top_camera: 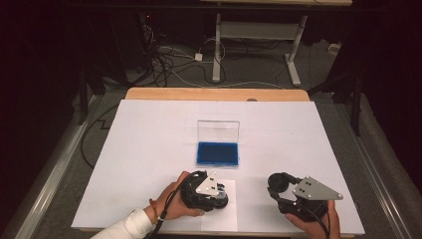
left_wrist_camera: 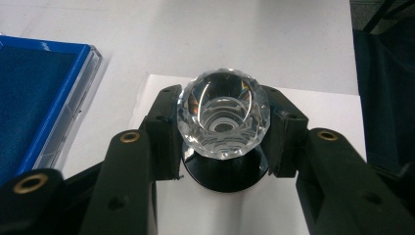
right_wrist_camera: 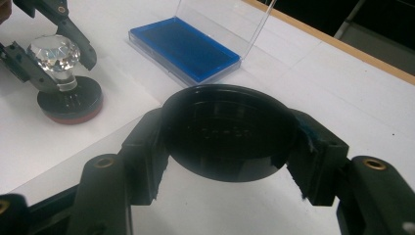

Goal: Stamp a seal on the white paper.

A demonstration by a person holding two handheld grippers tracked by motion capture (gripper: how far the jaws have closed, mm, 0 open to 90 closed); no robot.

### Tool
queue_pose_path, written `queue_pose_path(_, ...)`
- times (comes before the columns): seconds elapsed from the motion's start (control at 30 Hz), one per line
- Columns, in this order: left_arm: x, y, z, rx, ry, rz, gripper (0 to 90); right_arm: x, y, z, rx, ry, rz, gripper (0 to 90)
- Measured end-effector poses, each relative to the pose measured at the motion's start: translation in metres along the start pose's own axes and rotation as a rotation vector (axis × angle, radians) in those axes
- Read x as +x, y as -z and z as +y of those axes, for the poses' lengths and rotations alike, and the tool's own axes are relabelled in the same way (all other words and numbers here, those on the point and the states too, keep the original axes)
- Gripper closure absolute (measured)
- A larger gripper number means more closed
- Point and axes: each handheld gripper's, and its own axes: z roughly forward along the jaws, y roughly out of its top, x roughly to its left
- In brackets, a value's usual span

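The left gripper point(left_wrist_camera: 222, 122) is clamped on the faceted crystal knob point(left_wrist_camera: 223, 116) of a stamp whose black base point(left_wrist_camera: 226, 174) stands on a small paper sheet point(top_camera: 219, 211) on the table point(top_camera: 149, 149). The right gripper point(right_wrist_camera: 230, 142) holds the stamp's black round cap point(right_wrist_camera: 229, 131), lifted off and apart to the right. The ink pad case point(top_camera: 217, 152) lies open just beyond, its clear lid upright. So uncapping looks done; whether the stamp has printed can't be told, and recapping and closing the case likely remain.
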Motion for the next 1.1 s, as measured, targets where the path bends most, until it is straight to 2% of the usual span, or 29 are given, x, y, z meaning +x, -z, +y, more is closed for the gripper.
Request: queue_pose_path(1.1, -0.0044, -0.0011, -0.0004, 0.004, -0.017, 0.028, 54.7, 0.0004, -0.0014, 0.0000, 0.006, 0.005, 0.002, 38.3)
